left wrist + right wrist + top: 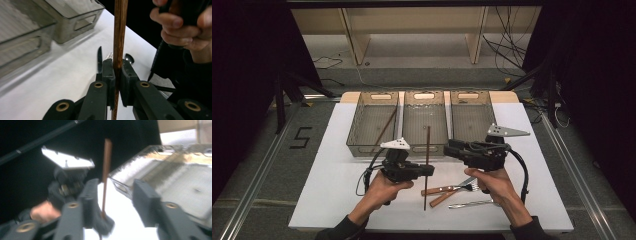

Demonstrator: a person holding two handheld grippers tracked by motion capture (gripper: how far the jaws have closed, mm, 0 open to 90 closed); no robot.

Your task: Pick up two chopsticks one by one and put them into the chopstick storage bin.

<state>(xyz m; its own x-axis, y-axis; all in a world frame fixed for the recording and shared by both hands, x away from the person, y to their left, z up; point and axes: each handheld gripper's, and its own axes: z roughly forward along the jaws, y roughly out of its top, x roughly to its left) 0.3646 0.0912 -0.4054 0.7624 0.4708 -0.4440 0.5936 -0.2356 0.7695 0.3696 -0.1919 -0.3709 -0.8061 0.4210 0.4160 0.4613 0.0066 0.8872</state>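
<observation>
Clamping a brown wooden chopstick (119, 37) between its two black pads, the left gripper (117, 82) is seen holding the stick upright, gripped low on its shaft so that most of the length rises above the jaws. In the high view the same chopstick (427, 165) stands between the two hands, in front of the middle tray (424, 97). The right gripper (112, 202) is seen with its jaws parted and nothing pressed between them; the stick stands in the gap, clear of the pads.

The step in hand is judged to be a handover just completed, with the stick now to be laid in a tray. It would be done well if the right gripper were drawn clear before the left one moves, and the stick tipped level and lowered into the left tray (373, 97), where a matching chopstick (384, 127) already lies.

The stick is slender, round and wood-grained, likely to pivot in a narrow pinch. The three trays are grey, translucent and rectangular, with slotted handles. On the smooth white table (327, 190) lie a wooden-handled fork (452, 188), and another metal utensil (469, 204) near the right hand.
</observation>
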